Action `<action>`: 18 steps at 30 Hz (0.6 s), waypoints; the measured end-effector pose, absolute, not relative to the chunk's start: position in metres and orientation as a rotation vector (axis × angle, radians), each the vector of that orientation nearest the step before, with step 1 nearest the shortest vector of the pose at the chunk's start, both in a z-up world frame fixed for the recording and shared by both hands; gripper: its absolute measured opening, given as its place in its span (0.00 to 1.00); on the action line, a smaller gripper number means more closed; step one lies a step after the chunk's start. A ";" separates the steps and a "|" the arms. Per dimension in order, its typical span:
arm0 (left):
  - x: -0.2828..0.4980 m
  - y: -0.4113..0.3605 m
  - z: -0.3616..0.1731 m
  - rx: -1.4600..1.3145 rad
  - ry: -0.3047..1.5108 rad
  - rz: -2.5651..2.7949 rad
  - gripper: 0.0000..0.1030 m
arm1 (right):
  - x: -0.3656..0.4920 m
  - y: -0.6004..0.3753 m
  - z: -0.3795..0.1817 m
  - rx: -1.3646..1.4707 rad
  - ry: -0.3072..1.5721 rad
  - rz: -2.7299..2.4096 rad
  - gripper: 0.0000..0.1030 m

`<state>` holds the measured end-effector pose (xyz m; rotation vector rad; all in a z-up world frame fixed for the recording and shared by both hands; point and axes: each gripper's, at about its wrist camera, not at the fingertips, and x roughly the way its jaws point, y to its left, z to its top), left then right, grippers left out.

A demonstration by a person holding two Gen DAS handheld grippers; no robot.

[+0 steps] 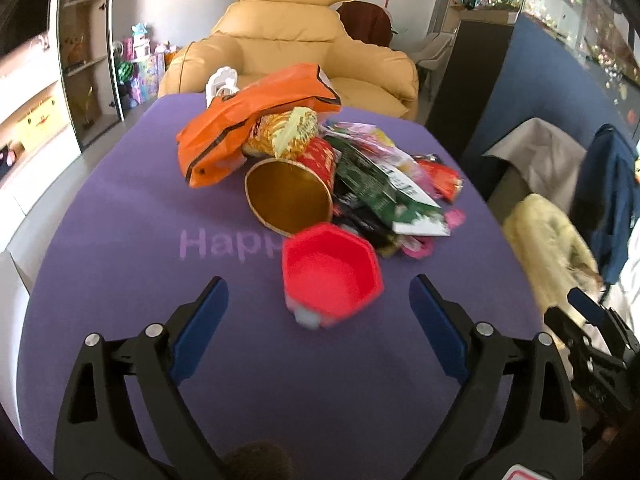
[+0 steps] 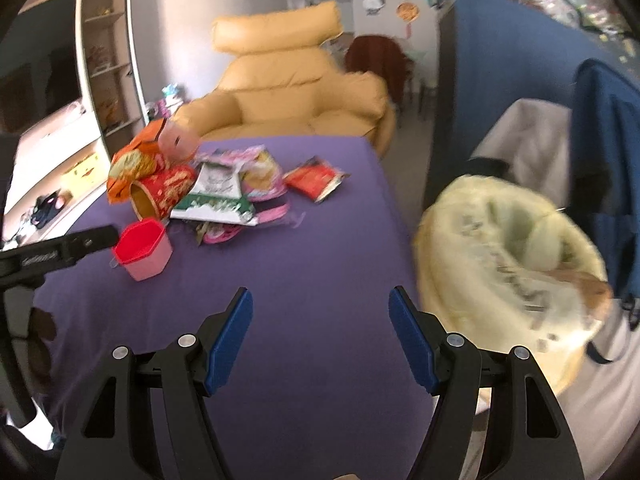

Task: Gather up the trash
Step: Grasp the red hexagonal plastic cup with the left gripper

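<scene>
Left wrist view first: the left gripper (image 1: 318,300) has its jaws spread wide with nothing between them, hanging over a purple table mat (image 1: 120,208). Just past the blue pads sits a small red hexagonal cup (image 1: 332,276), open top facing the camera, a bit blurry, and not touched by either pad. Right behind it is the trash pile: a gold-lined paper tub (image 1: 290,196) tipped on its side with the mouth toward the lens, a yellow crinkly snack bag (image 1: 280,134) on top of that, an orange plastic bag (image 1: 248,128) draped at the back left, plus a green carton (image 1: 372,176) and a bunch of pink and red wrappers (image 1: 440,180) fanned out to the right. There's pale lettering reading "Happ" on the mat beside the cup.

Over in the right wrist view, the right gripper (image 2: 320,316) is also released and empty, sitting over bare mat near the table's right edge. The pile is well off to its left. Just off that edge there's a yellowish plastic bag (image 2: 508,256), mouth open, pretty smeared. A tan armchair (image 2: 288,92) sits behind the table.
</scene>
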<state>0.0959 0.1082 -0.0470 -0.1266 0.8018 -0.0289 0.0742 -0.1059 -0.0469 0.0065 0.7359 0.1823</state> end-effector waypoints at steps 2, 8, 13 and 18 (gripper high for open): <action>0.110 0.108 -0.054 -0.126 0.826 -0.033 0.85 | 0.084 -0.098 -0.055 0.015 0.771 0.224 0.65; 0.136 0.103 -0.072 -0.102 0.889 -0.035 0.85 | 0.103 -0.079 -0.070 -0.025 0.823 0.274 0.65; 0.139 0.105 -0.081 -0.120 0.920 -0.042 0.76 | 0.117 -0.079 -0.075 -0.028 0.848 0.276 0.65; 0.136 0.107 -0.086 -0.137 0.943 -0.066 0.71 | 0.126 -0.077 -0.078 -0.020 0.863 0.297 0.65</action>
